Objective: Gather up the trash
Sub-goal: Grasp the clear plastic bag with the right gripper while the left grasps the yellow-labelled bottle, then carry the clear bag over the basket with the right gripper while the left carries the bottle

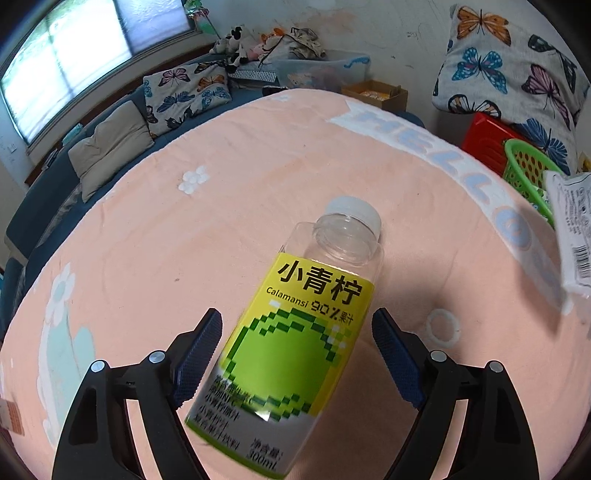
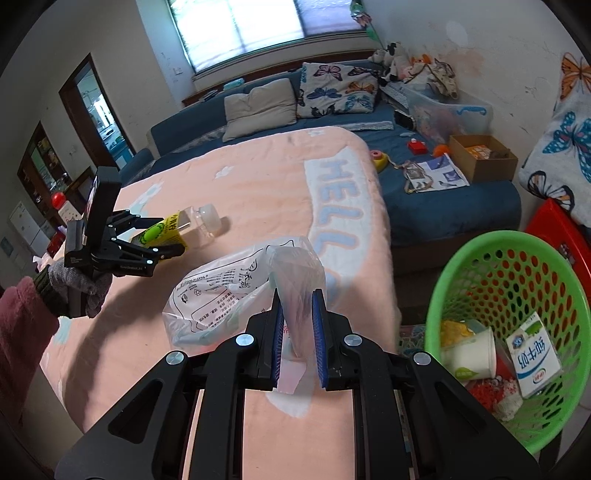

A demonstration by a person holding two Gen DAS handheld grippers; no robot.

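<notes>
Your left hand-held gripper [image 1: 297,354] straddles the juice bottle [image 1: 295,332], jaws open; your right hand-held gripper [image 2: 298,321] clamps a plastic bag [image 2: 236,291] near the green basket [image 2: 461,266].

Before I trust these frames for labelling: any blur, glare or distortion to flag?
Left wrist view: the bottle shows slight motion blur at its lower label, and fisheye bulges the pink blanket. Right wrist view: the window is blown out, the plastic bag stays readable, edges vignette black.

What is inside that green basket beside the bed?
The green basket holds a blue-and-white milk carton, a white paper cup lying on its side, something yellow behind the cup, and red-and-white scraps. Whatever lies beneath them is covered.
</notes>
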